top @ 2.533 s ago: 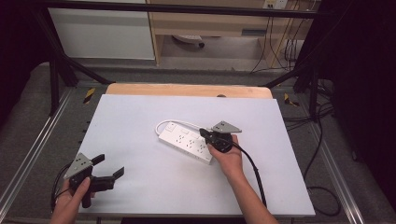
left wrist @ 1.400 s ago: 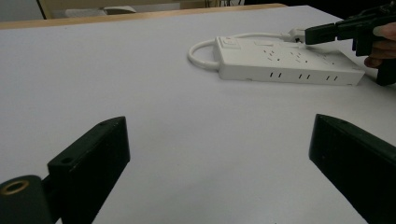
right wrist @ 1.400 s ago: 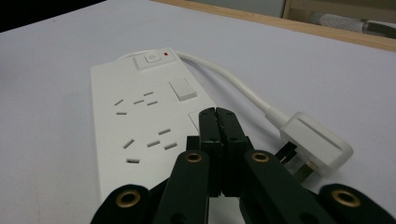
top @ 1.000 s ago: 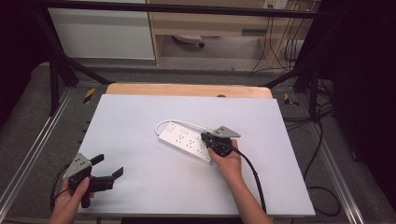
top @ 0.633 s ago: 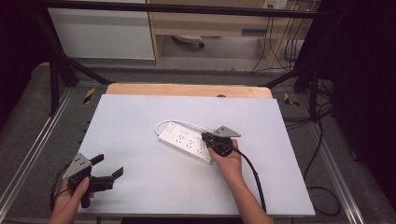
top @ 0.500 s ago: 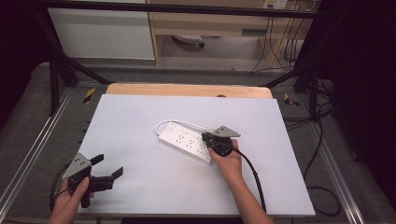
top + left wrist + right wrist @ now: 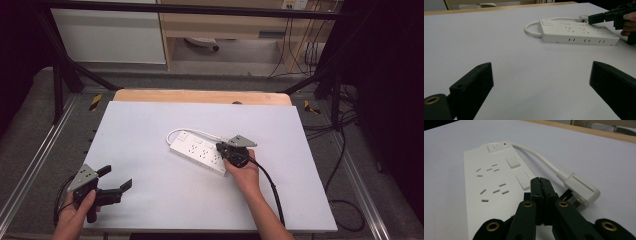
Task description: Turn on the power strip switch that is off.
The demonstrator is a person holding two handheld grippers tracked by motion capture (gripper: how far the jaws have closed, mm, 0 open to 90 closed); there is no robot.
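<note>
No lettering, brand or number can be read anywhere. The white power strip (image 7: 499,185), lying near the middle of the tabletop (image 7: 150,125), carries one sign — a faint ring-shaped power symbol on the square switch (image 7: 496,146) at its end — with a small red dot (image 7: 504,144) just beside it. Its two blank rocker buttons (image 7: 513,162) bear no marks.

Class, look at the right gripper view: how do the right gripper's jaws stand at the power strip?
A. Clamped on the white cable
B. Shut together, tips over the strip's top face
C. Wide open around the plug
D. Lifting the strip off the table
B: the right gripper has its jaws pressed together with nothing between, tips over the power strip beside the plug.
</note>
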